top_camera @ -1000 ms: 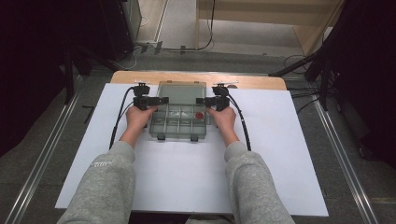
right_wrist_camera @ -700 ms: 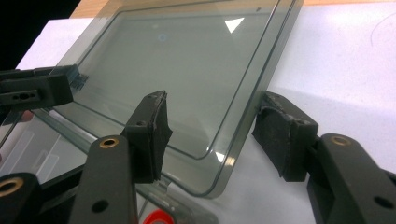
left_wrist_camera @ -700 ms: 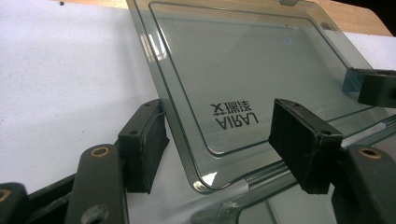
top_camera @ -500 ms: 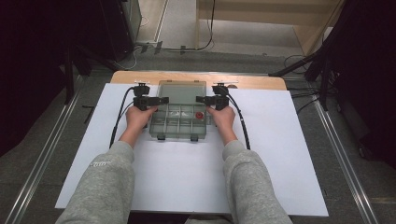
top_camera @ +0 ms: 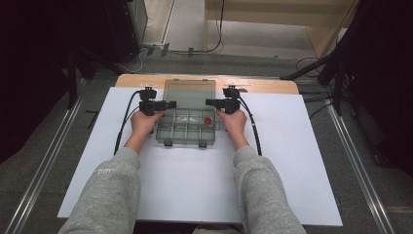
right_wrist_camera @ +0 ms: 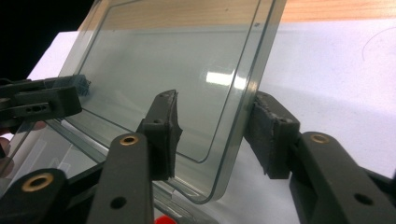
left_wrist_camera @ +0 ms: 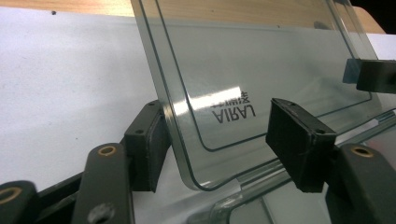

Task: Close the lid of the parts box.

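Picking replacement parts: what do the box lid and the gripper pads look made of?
Lid: smoky clear hard plastic, probably; glossy, since the table shows through it and a lamp glints on it. Pads: matte black, likely rubber or foam; edges look rough and worn, no shine. The left gripper straddles the lid edge; one pad touches.

Right tool [right_wrist_camera: 212,135] straddles the raised clear lid's [right_wrist_camera: 187,84] edge, jaws just closing (outer pad touching); left tool [right_wrist_camera: 42,100] beyond, white surface [right_wrist_camera: 336,70] behind.

Clear grey-tinted compartment box [top_camera: 185,127] lay on white sheet at table's far middle. Its see-through lid [top_camera: 190,93] stood raised, tilted back. Small red item [top_camera: 208,120] sat in one right compartment.
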### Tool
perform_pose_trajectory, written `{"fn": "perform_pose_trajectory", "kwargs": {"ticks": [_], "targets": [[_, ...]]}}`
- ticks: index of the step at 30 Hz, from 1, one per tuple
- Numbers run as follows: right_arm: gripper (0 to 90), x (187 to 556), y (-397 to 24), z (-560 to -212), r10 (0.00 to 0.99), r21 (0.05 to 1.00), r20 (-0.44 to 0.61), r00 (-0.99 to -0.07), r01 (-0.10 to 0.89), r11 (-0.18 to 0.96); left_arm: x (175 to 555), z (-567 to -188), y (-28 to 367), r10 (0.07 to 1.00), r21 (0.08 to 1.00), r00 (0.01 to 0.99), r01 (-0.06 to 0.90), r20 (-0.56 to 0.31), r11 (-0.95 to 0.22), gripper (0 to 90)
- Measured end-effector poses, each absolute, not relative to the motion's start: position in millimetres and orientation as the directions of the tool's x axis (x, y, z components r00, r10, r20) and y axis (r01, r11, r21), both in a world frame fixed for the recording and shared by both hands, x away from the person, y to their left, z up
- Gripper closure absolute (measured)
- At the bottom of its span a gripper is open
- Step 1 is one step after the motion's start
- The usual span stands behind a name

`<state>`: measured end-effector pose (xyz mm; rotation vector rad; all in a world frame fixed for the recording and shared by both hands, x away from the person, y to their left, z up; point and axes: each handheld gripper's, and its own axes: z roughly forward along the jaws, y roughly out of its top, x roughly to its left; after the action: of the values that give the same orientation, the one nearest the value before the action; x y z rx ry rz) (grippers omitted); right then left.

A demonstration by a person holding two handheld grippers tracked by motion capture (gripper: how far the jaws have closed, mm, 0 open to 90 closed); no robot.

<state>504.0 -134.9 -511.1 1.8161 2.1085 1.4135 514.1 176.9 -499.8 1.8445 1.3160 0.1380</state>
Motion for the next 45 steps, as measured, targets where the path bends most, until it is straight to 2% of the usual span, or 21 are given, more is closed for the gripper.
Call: {"fn": "perform_pose_trajectory", "kwargs": {"ticks": [4, 9, 13, 22, 29, 36, 45], "targets": [[62.2, 502.5, -136.8, -506.3, 0.801, 0.64, 0.498, -0.331, 0.764, -0.083, 513.6, -498.3, 177.5, 0.819, 0.681, 0.446, 0.726, -0.362, -0.094, 41.9], [64.6, 501.3, -137.8, -503.2, 0.805, 0.649, 0.49, -0.336, 0.757, -0.079, 513.6, -496.4, 176.9, 0.82, 0.681, 0.444, 0.726, -0.361, -0.094, 42.1], [65.9, 500.9, -138.9, -502.0, 0.802, 0.655, 0.489, -0.343, 0.752, -0.077, 515.2, -495.7, 176.3, 0.818, 0.67, 0.415, 0.741, -0.399, -0.049, 41.9], [67.9, 500.3, -140.8, -499.2, 0.8, 0.668, 0.478, -0.362, 0.742, -0.063, 515.9, -492.7, 177.9, 0.815, 0.688, 0.428, 0.724, -0.391, -0.051, 44.8], [67.1, 501.8, -141.6, -496.9, 0.794, 0.67, 0.485, -0.367, 0.739, -0.067, 515.1, -490.5, 182.5, 0.804, 0.707, 0.45, 0.706, -0.388, -0.054, 50.7], [60.6, 504.9, -138.6, -494.3, 0.8, 0.692, 0.465, -0.38, 0.72, -0.06, 514.9, -488.9, 184.4, 0.799, 0.71, 0.461, 0.702, -0.386, -0.062, 52.6], [59.2, 506.8, -137.2, -485.0, 0.8, 0.701, 0.445, -0.403, 0.713, -0.031, 513.5, -484.9, 187.2, 0.798, 0.716, 0.481, 0.692, -0.364, -0.091, 54.6]]}}
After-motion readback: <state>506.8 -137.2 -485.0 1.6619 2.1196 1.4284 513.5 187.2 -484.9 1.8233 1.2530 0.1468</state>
